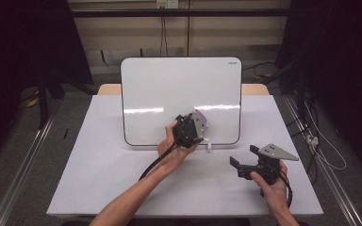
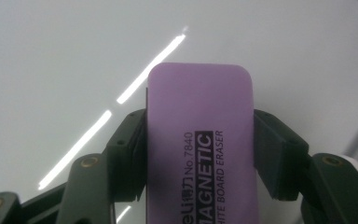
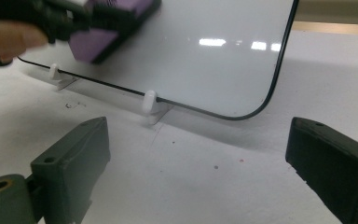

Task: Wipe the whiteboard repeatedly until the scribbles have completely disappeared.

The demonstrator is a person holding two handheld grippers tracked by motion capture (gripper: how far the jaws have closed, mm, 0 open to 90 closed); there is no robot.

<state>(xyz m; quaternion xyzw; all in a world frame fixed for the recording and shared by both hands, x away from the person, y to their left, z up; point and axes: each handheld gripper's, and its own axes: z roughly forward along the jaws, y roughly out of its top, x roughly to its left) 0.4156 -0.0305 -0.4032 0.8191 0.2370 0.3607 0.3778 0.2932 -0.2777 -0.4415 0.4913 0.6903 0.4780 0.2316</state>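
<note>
Beside the whiteboard [image 1: 169, 89], white clips [image 3: 149, 100] prop its lower edge.

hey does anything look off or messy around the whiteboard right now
Nothing stands out. The whiteboard looks wiped clean and sits in its white clips. The left gripper holds the purple eraser against it; a few tiny specks mark the table.

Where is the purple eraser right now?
In the high view, the purple eraser sits clamped in the left tool, against the whiteboard near its lower right corner.
</note>
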